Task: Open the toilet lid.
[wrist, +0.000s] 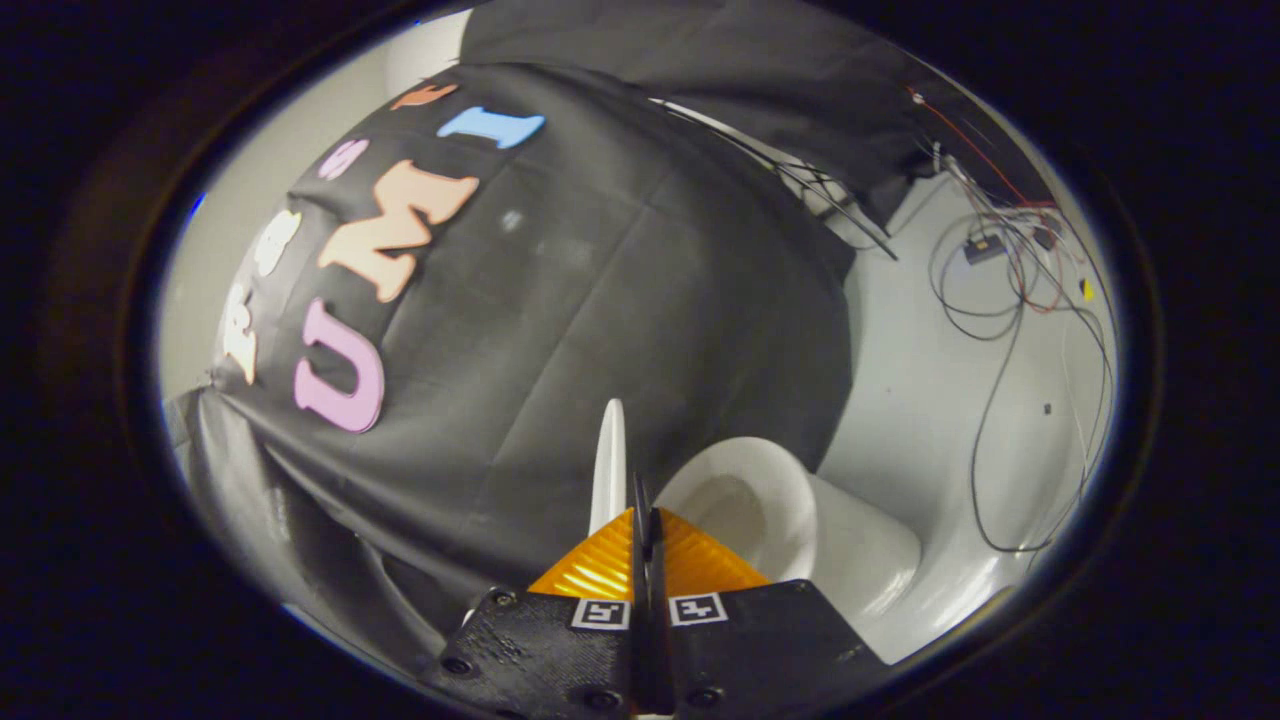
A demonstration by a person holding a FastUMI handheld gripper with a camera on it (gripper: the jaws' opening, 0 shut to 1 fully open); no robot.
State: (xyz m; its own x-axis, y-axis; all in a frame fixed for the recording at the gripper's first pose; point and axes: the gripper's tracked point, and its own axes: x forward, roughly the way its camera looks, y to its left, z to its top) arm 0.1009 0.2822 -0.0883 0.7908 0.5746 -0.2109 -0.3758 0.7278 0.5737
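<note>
So the gripper (640, 520) has its two fingers pressed right up together, basically no gap showing between them. Sticking up from just ahead of the fingertips is the toilet lid (608, 465), seen edge-on as a thin white blade standing nearly upright. Its lower end drops down behind the fingers right at the point where they meet, so it looks like they could be pinching the lid's edge, but honestly you can't tell for sure whether both fingers are actually pressing on it or just sitting in front of it.

Right beside the lid, on the right of the fingers, is the toilet (790, 500) itself. The bowl is open to view, white rim all around with a slightly darker hollow inside, and the smooth white body of the toilet curves away to the right of it.

Behind the lid and the toilet hangs the booth's black cloth wall (620, 300), draped and a bit creased. Off to the right of the cloth there's a pale grey wall (920, 380) with a messy bunch of cables (1000, 300) dangling down it, mostly thin black loops plus a couple of red wires up near the top, and a small dark box (983, 247) hooked in among them. The cables hang well apart from the toilet.
</note>
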